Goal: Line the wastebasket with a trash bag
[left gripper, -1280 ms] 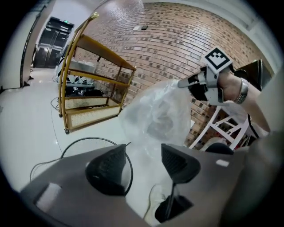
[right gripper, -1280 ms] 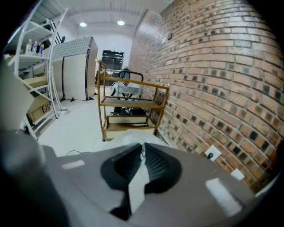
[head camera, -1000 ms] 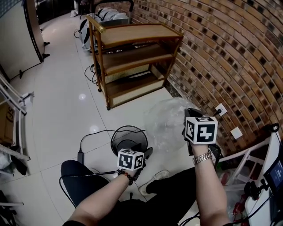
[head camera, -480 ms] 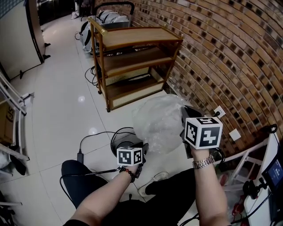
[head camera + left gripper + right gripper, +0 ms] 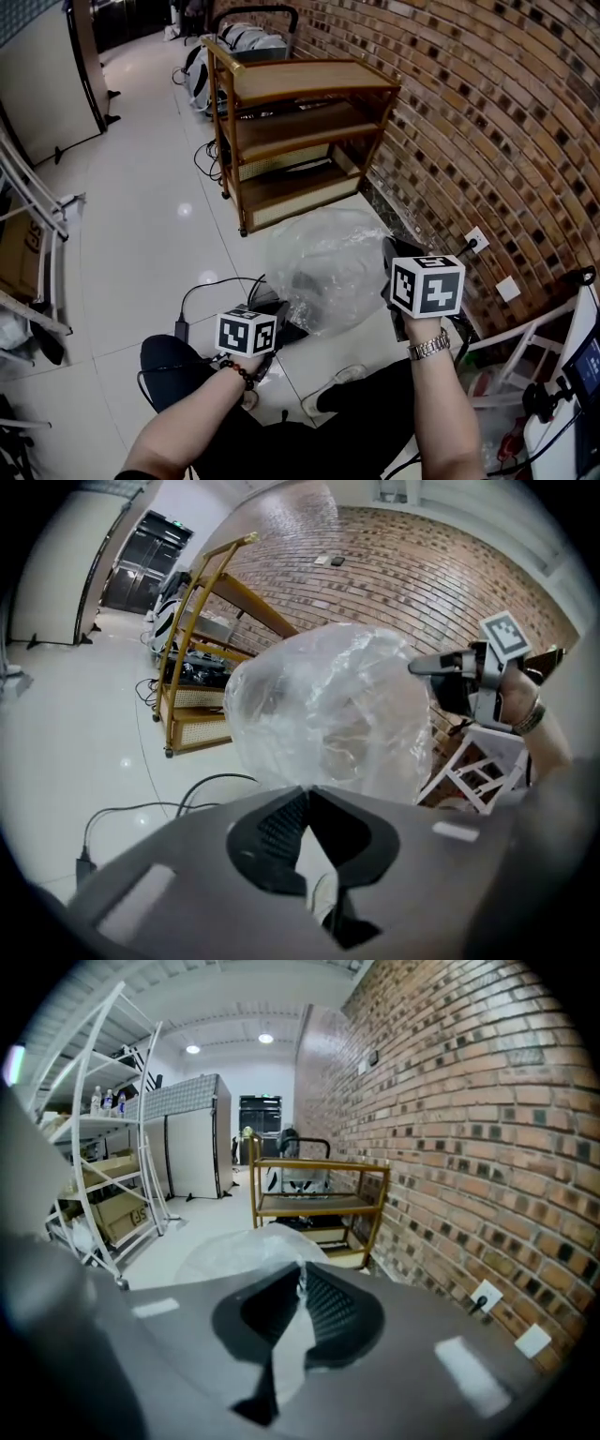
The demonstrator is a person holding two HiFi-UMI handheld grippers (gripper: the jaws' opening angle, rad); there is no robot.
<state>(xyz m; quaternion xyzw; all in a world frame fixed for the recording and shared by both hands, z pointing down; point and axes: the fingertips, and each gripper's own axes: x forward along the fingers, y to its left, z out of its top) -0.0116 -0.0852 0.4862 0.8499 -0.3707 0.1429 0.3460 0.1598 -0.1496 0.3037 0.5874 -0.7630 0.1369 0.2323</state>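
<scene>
Right now the bag [image 5: 323, 267] hangs puffed out in the air between my two grippers, clear and crinkled, above the floor [image 5: 141, 225] and just ahead of my knees. My left gripper [image 5: 279, 314] has its fingers [image 5: 277, 832] clenched together, with a pinch of the bag's near lower edge caught at their tips. My right gripper [image 5: 389, 253] is higher and well apart from it. It is likewise clamped shut, with a strip of film running down between the fingers [image 5: 333, 1312].

A dark shape [image 5: 302, 281] shows through the film low down; whether that is the basket I cannot tell.

To the left and ahead the tiled floor lies open. A black cable [image 5: 202, 289] loops across it near my left gripper, ending at an adapter [image 5: 182, 329].

Beyond the bag stands a wooden shelf cart [image 5: 300, 122]. The brick wall [image 5: 487, 112] runs close along the right, with a socket [image 5: 476, 240] low on it. A white frame [image 5: 525, 337] crowds my right elbow, and a white rack [image 5: 37, 206] stands at the far left.
</scene>
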